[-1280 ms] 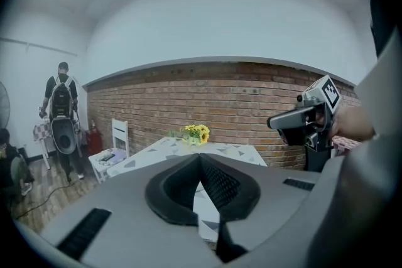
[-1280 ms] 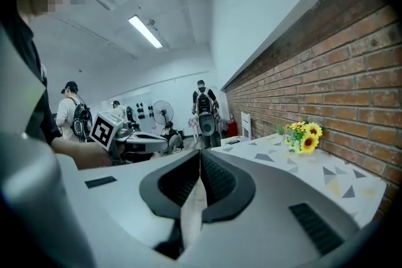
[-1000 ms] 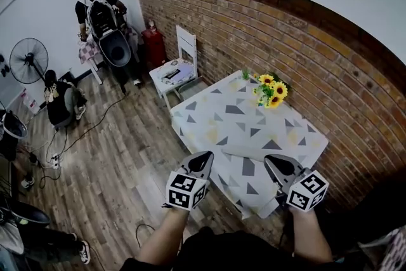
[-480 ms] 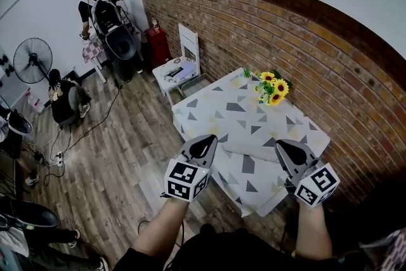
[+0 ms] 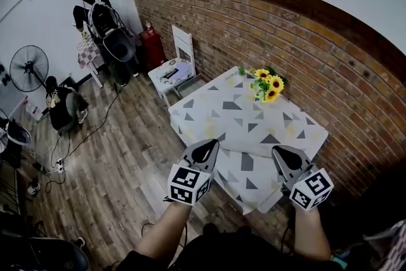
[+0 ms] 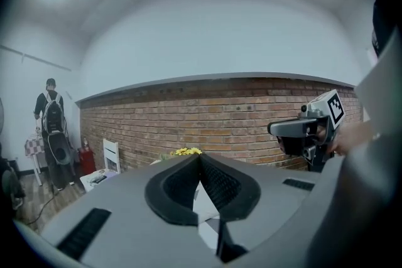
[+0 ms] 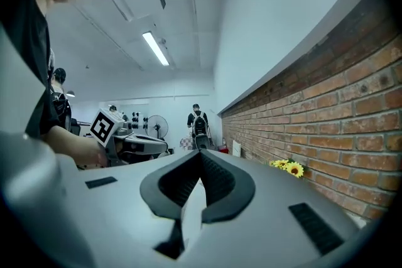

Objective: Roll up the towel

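Observation:
A pale rolled towel [image 5: 248, 151] lies across the near part of the table [image 5: 209, 112], which has a cloth with grey and yellow triangles. My left gripper [image 5: 205, 150] hangs over the table's near left edge, jaws shut with nothing between them. My right gripper [image 5: 283, 156] is level with it at the roll's right end, also shut and empty. In the left gripper view the shut left gripper [image 6: 200, 161] points level at the brick wall, with the right gripper [image 6: 306, 131] beside it. In the right gripper view the shut right gripper [image 7: 201, 158] points level along the wall, with the left gripper [image 7: 137, 145] beside it.
Sunflowers [image 5: 268, 85] stand at the table's far side against the brick wall [image 5: 304, 54]. A white chair [image 5: 185, 46] and a low stand [image 5: 170, 73] sit beyond the table, a red cylinder [image 5: 152, 45] next to them. A person with a backpack [image 5: 90, 6], a seated person [image 5: 60, 102] and a fan [image 5: 28, 66] are at the left.
Both grippers have lifted a little above the table's near edge and stayed shut. The head view has shifted slightly.

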Demonstrator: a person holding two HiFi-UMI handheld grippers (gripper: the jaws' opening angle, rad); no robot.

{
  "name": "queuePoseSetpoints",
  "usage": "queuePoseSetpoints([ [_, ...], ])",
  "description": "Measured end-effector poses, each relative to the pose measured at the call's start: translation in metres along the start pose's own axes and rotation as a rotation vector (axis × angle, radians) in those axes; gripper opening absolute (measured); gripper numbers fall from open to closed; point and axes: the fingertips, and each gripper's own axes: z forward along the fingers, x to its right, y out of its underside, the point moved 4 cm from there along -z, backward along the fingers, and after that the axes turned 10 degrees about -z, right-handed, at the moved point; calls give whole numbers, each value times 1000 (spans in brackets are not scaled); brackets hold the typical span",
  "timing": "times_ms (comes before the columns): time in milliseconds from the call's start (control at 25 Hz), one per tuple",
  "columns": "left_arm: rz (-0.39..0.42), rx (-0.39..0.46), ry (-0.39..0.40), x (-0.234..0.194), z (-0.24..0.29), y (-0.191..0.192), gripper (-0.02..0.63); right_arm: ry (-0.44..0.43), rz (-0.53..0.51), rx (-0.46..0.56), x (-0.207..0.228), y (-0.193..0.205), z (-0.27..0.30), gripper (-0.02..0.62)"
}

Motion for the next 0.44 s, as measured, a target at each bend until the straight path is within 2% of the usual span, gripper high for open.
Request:
queuePoseSetpoints([
  [440, -29, -12, -40, -13, -6, 11, 18, 17, 3, -33, 3, 4, 2, 15],
])
